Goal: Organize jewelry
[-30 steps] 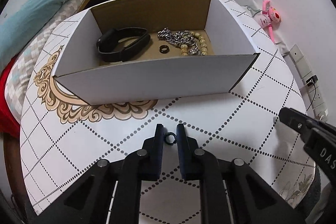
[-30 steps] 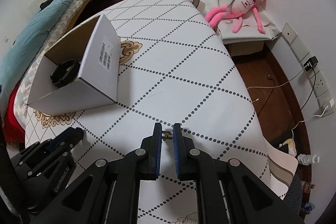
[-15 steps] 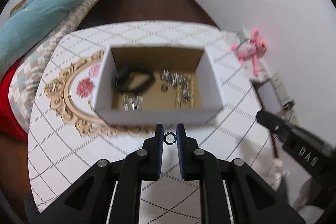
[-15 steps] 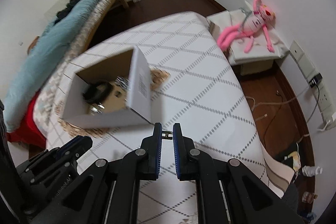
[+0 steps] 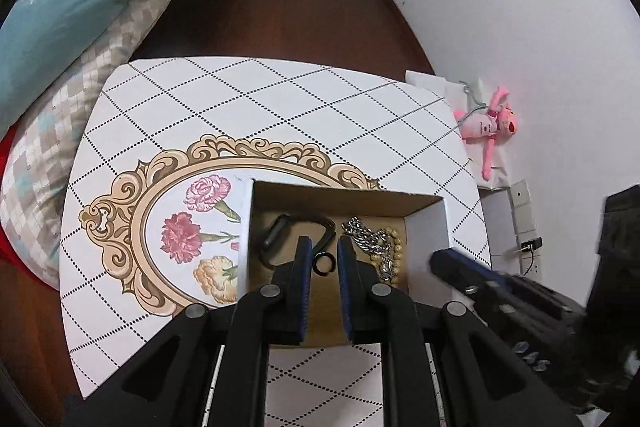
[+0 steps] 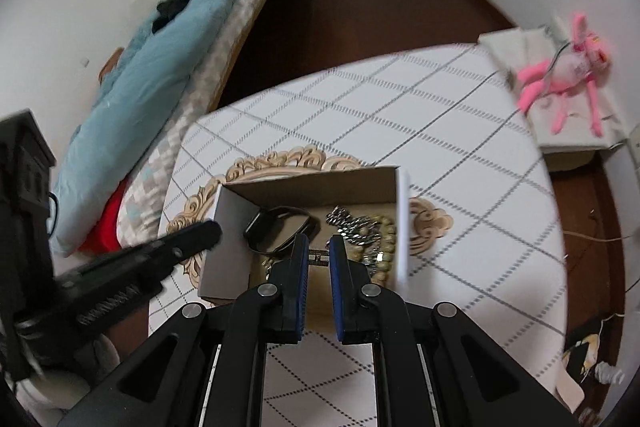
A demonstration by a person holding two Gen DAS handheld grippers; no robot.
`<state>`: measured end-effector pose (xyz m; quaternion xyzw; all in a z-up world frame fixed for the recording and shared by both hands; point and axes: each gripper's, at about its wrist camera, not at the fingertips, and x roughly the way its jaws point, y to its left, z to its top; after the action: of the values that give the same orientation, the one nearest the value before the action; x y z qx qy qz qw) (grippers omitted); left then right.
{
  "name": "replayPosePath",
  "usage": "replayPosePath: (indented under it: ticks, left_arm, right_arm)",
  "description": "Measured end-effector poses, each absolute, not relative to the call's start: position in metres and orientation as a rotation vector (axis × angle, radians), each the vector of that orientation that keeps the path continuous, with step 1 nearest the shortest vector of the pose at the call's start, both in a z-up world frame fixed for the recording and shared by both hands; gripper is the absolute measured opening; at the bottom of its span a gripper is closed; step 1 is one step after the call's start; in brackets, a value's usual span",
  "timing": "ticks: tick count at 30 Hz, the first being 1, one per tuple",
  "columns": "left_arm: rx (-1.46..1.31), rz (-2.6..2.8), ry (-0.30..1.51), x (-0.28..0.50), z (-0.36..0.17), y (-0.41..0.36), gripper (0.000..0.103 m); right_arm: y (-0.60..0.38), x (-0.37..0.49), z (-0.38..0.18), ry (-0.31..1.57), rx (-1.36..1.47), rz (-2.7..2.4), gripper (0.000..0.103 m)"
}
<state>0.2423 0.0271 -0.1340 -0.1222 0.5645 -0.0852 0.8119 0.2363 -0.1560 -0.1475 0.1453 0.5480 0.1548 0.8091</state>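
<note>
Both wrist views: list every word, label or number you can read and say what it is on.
No text reads clearly.
Left gripper: raised lettering along its side in the right wrist view, too blurred to read.
Pink plush toy: dark marks on its white shirt, too small to read.
Cardboard box: no print visible on it.

Both your wrist cameras look steeply down along their fingers from close above the open cardboard box [image 5: 347, 195] on the patterned table [image 5: 280, 107]. Each view catches the other gripper beside its fingers; both share the box, table, bed [image 6: 160, 47] beyond.
</note>
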Motion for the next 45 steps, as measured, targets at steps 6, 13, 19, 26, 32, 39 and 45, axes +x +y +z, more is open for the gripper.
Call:
replayPosePath:
  ticks: [6,13,19,26,32,39,45]
  left_arm:
    - [-0.275,-0.128,1.224,0.252,-0.134,0.041,0.074]
    - [-0.194,-0.059,1.195,0.245,-0.131,0.045,0.092]
    - [-0.062,0.014,1.158,0.226,-0.139,0.040,0.102]
    - [-0.009,0.050,1.157,0.207,-0.155,0.038,0.102]
    - [-0.008,0.063,1.154,0.199,-0.158,0.034,0.102]
    - [0.001,0.063,1.135,0.188,-0.142,0.029,0.102]
    - [-0.003,0.083,1.093,0.164,-0.117,0.025,0.102]
  right_arm:
    - [-0.153,0.262,-0.180,1.325,0.365,0.366,0.015]
    - [-0.158,0.258,-0.168,1.295,0.291,0.322,0.039]
    - [-0.159,0.246,-0.154,1.242,0.095,0.193,0.089]
    - [-0.162,0.228,-0.162,1.229,-0.054,0.078,0.103]
    - [-0.164,0.222,-0.168,1.237,-0.061,0.061,0.103]
    - [-0.168,0.214,-0.154,1.212,-0.041,0.051,0.103]
    - [-0.172,0.192,-0.130,1.161,-0.035,0.039,0.103]
